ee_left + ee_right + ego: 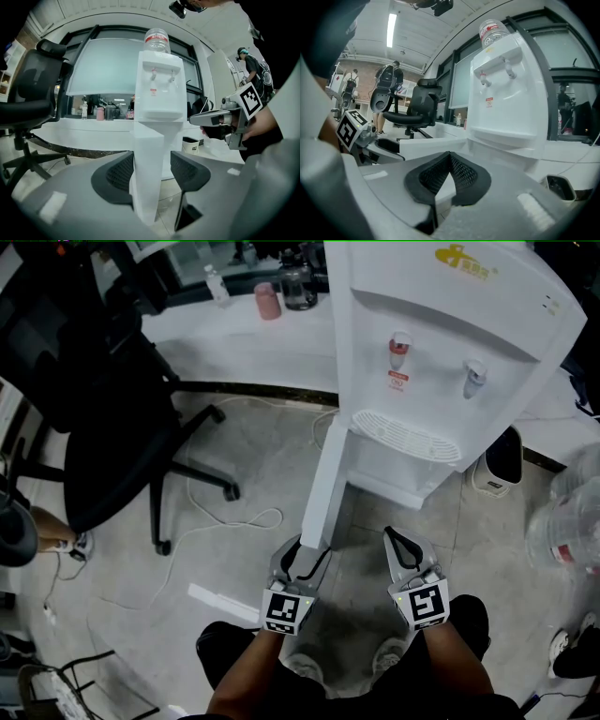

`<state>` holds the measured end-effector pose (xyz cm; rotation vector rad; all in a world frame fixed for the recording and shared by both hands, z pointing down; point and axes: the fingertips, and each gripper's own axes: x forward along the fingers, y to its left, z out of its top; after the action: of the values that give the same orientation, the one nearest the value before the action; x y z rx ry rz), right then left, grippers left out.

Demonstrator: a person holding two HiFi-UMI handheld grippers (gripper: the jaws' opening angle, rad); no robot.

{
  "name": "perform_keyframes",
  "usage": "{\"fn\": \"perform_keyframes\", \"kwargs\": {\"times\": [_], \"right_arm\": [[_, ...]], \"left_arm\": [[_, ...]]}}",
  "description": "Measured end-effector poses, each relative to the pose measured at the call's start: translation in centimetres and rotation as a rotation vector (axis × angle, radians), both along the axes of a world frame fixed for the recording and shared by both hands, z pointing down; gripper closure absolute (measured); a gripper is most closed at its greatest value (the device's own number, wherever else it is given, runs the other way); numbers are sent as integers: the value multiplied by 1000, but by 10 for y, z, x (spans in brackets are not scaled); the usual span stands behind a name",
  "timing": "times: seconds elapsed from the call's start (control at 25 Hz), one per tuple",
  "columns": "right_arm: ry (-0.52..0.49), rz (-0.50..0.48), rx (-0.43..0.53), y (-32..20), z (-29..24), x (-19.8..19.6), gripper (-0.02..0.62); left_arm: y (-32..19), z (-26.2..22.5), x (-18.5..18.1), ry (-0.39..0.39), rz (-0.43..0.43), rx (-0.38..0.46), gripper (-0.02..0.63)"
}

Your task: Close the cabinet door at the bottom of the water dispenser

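In the head view, the cabinet door (328, 474) stands swung out from the lower left front of the water dispenser (441, 362). Its free edge points back at you, your left gripper (302, 559) sits at that edge, and your right gripper (398, 540) hangs beside it, clear of the door. In the left gripper view the door is edge-on and upright, its long axis running top to bottom, between jaws held wide with a gap at the right pad. In the right gripper view your jaws meet tip to tip on nothing, the dispenser ahead.
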<state>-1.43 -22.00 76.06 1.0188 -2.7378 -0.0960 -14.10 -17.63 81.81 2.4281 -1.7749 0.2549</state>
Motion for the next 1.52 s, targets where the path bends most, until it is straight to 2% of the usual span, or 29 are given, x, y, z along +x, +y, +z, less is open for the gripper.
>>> {"fn": "perform_keyframes", "kwargs": {"times": [0.32,0.4,0.56,0.72,0.88,1.04,1.2,1.32,1.52], "right_arm": [[-77,157,-34,-28,-13,50,594],[-59,188,-9,-29,-19,59,594],[-21,203,43,-26,-24,67,594],[-32,236,44,-27,-27,81,594],[-49,267,64,-23,-38,94,594],[-24,280,88,-21,-40,104,594],[-57,312,80,-20,-44,115,594],[-96,337,39,-19,-44,123,594],[-105,367,16,-18,-39,133,594]], "left_arm": [[-1,-1,45,3,80,3,348],[-2,-1,57,12,94,0,347],[-5,-1,80,21,133,-1,347],[-11,1,108,13,195,-23,347],[-20,-2,130,26,232,-2,347],[-30,0,147,27,268,-7,345],[-37,1,165,18,296,-13,345],[-43,-1,174,27,306,4,348],[-55,-3,187,41,318,21,350]]}}
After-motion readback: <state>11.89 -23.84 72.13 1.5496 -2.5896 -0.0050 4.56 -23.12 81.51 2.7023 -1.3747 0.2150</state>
